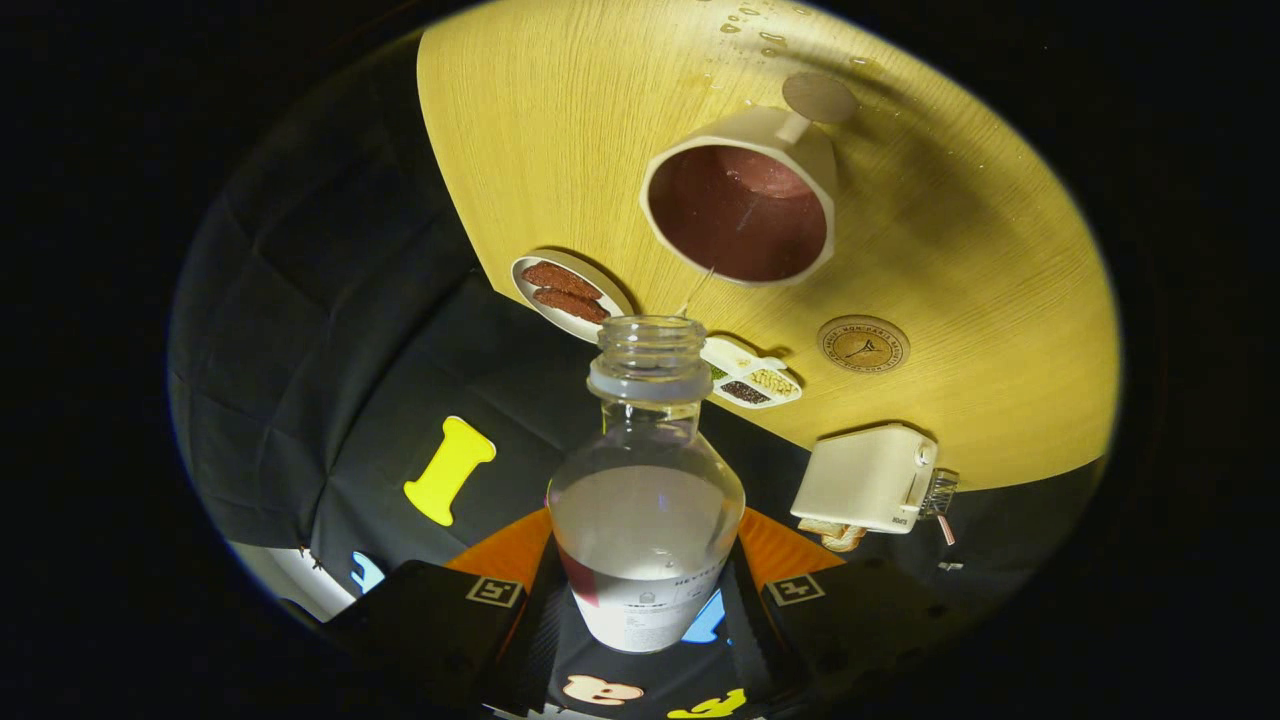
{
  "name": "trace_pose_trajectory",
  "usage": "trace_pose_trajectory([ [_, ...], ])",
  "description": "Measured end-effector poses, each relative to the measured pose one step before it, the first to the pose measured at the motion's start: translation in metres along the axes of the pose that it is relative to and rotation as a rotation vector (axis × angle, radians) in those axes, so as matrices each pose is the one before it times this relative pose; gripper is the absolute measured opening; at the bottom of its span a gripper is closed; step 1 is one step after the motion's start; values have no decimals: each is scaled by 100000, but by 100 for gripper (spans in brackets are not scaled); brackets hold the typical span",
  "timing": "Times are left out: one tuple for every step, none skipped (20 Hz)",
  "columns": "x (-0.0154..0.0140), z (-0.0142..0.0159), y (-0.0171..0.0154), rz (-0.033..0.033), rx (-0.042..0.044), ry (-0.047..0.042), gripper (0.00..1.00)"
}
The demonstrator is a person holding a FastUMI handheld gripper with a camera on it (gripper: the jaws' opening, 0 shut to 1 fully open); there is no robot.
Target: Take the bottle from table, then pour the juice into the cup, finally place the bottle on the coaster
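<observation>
Pale wood table (560, 130) (water-beaded) bears the cup (740, 195); jaws clamp the bottle (645, 500).

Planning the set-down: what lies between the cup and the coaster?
Bare tabletop in the gripper view: nothing lies between cup and coaster. Fingers grip the bottle.
</observation>
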State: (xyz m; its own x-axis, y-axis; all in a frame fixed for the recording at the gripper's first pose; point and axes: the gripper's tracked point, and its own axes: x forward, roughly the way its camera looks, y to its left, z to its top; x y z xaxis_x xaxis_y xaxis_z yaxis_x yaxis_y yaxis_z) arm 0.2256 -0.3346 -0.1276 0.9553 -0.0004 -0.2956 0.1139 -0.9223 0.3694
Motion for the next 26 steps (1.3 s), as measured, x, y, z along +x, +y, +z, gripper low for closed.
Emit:
trace_pose_trajectory([
  [-5, -6, -25, -138, 327, -60, 73],
  [21, 24, -53, -127, 20, -99, 73],
  [86, -35, -60, -301, -299, 91, 73],
  [16, 40, -112, -284, -156, -25, 73],
  [87, 6, -67, -173, -53, -88, 73],
  [121, 111, -63, -135, 9, -3, 73],
  [147, 18, -169, -323, -106, 81, 73],
  [66, 88, -120, -356, -388, 22, 73],
  [131, 120, -109, -314, -396, 17, 73],
  [-3, 91, -131, -305, -156, 84, 73],
  [98, 161, -195, -385, 106, 32, 73],
  [40, 113, -180, -333, -45, -12, 73],
  [22, 71, -107, -227, -515, -284, 73],
  [-7, 19, -73, -121, -696, -258, 73],
  [-21, -36, -54, 126, -774, -176, 73],
  [-44, -142, -18, 323, -1220, -73, 73],
  [-52, -172, -140, 59, -1896, -105, 73],
  [-69, -70, -232, 55, -1977, -665, 73],
  [6, -11, -154, 365, -1487, -291, 73],
  [-34, -128, 56, 1130, -1218, -436, 73],
  [-9, -75, 104, 1497, -2065, -352, 73],
  [-83, -79, -38, 816, -2608, -186, 73],
  [-39, -50, -137, 466, -2803, -48, 73],
  [-111, -32, -97, 891, -2861, -246, 73],
  [-73, -59, 59, 1315, -3277, -410, 72],
  [-111, -109, -178, 937, -4070, -392, 72],
])
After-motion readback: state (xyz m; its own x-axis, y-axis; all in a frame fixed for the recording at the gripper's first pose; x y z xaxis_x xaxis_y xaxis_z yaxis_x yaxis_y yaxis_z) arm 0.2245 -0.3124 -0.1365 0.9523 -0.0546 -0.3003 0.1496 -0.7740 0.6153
